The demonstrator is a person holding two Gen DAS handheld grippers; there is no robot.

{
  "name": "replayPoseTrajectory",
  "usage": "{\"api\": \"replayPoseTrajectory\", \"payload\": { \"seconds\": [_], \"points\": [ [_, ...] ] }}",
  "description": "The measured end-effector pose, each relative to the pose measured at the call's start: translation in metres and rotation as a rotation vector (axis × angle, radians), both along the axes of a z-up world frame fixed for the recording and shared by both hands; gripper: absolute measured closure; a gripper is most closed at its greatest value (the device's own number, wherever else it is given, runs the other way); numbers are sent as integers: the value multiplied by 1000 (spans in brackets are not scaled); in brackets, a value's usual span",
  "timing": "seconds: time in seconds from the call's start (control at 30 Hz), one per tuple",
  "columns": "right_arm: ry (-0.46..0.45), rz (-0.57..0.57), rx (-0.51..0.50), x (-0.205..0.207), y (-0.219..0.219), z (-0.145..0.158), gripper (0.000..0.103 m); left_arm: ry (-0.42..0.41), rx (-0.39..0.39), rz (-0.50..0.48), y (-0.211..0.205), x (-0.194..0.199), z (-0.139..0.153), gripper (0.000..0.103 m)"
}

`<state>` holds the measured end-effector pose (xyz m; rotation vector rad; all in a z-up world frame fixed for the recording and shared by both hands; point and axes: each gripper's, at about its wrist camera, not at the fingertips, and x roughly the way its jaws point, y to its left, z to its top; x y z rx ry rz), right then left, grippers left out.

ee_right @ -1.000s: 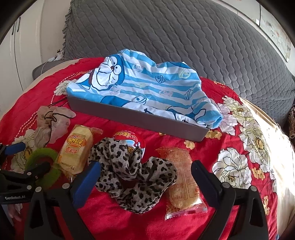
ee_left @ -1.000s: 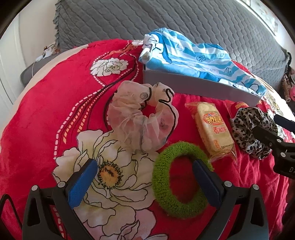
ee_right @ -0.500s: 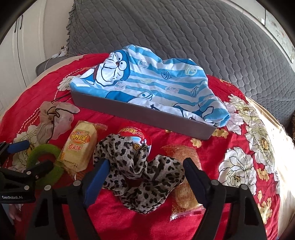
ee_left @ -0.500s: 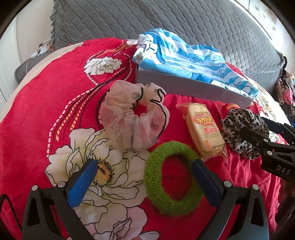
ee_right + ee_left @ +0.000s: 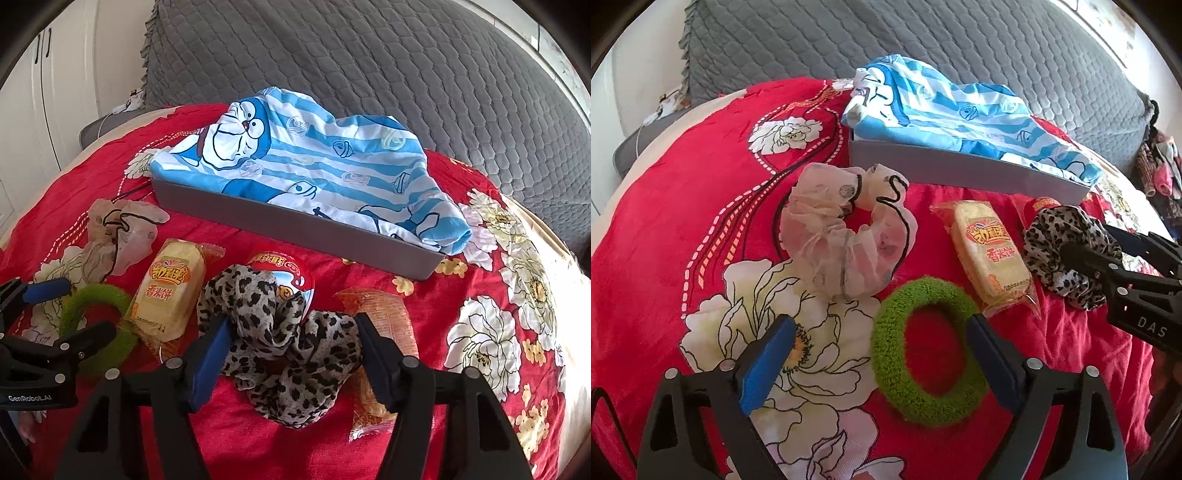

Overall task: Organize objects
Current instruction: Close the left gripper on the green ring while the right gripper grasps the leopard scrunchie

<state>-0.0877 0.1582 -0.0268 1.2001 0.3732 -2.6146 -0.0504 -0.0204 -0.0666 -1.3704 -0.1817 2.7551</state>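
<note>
Red floral bedspread (image 5: 461,424): covered the bed, bore everything below.
Grey quilted cover (image 5: 369,74): lay at the far end of the bed.
Grey tray (image 5: 295,225): sat across the bedspread beyond the small items.
Blue striped cartoon garment (image 5: 314,162): lay heaped in the tray, spilled over its right end.
Left gripper (image 5: 882,360): jaws closing, pads not yet pressing; straddled the near-left part of the green scrunchie (image 5: 923,354), right finger inside the ring's far rim.
Right gripper (image 5: 291,356): jaws closing on the leopard-print scrunchie (image 5: 284,332) (blue left pad touched the fabric; right pad's contact could not be told).
Sheer pale scrunchie (image 5: 849,236): lay left of the snacks, just beyond the green one.
Yellow wrapped snack cake (image 5: 170,288): rested between the green and leopard scrunchies.
Orange wrapped snack (image 5: 384,321): lay partly under the right finger.
Red round packet (image 5: 291,273): sat half hidden behind the leopard fabric.
</note>
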Motion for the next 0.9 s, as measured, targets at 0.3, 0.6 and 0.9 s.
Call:
{"api": "replayPoseTrajectory", "payload": {
  "seconds": [0.3, 0.6, 0.9],
  "points": [
    [-10, 12, -11, 0, -1, 1, 48, -21, 6, -41, 4, -1, -2, 34],
    [-21, 20, -23, 1, -1, 2, 54, -32, 9, -66, 7, -1, -2, 45],
    [-36, 23, -44, 2, 0, 3, 59, -29, -6, -76, 8, -1, -1, 62]
  ]
}}
